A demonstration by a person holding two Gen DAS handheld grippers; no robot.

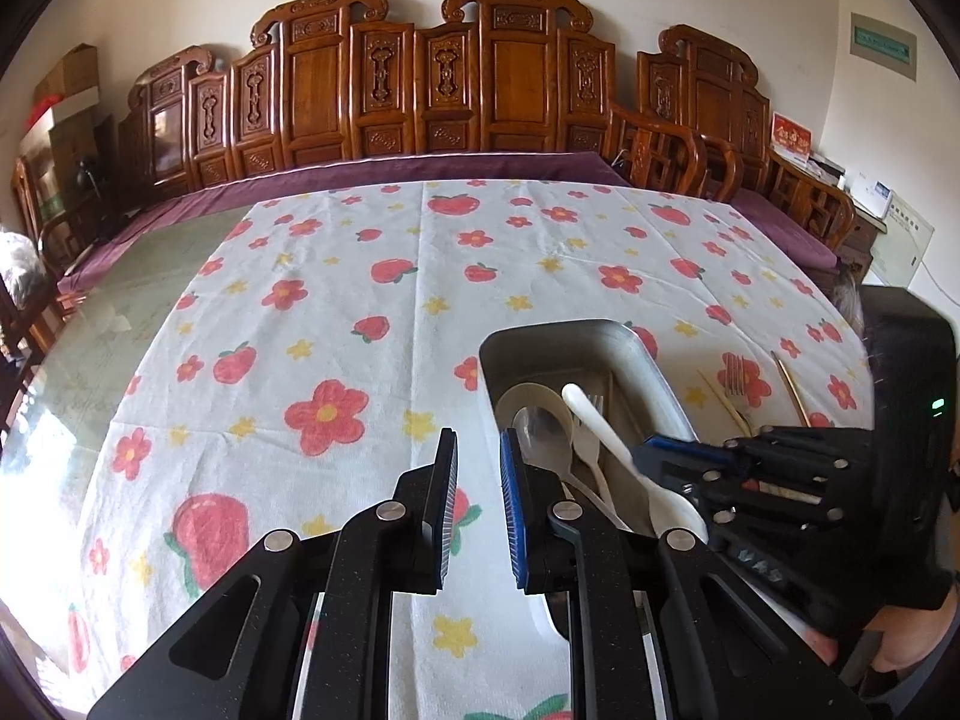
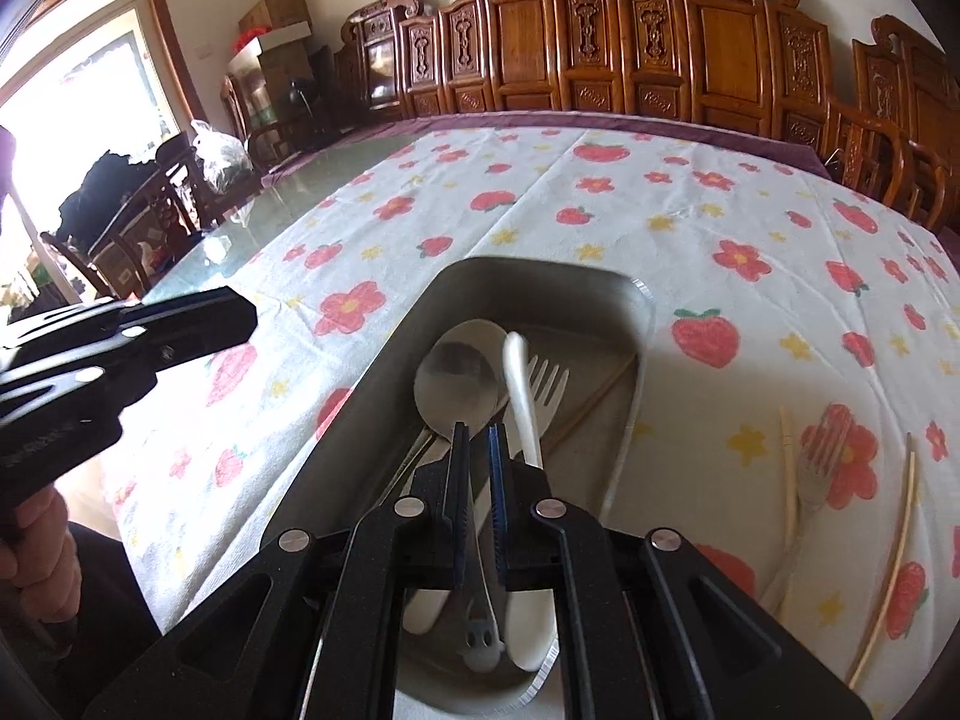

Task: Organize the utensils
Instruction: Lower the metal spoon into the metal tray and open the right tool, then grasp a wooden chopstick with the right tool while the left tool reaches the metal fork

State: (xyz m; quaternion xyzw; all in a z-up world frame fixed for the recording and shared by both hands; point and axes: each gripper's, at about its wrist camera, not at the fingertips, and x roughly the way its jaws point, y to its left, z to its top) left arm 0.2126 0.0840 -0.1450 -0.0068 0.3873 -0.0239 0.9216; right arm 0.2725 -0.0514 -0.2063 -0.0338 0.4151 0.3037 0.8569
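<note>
A metal tray [image 2: 636, 300] sits on the flowered cloth and holds a metal spoon [image 2: 459, 378], a white plastic spoon [image 2: 522, 390], a white fork [image 2: 549, 387] and a chopstick [image 2: 594, 399]. My right gripper [image 2: 477, 438] is over the tray, its jaws close on either side of the metal spoon's handle. My left gripper [image 1: 478, 444] is open and empty, just left of the tray [image 1: 654, 360]. A metal fork [image 2: 825, 462] and chopsticks [image 2: 792, 480] lie on the cloth to the tray's right.
The flowered cloth [image 1: 336, 312] covers a glass-topped table. Carved wooden chairs [image 1: 420, 96] line the far side. Boxes [image 2: 276, 18] and a window are at far left.
</note>
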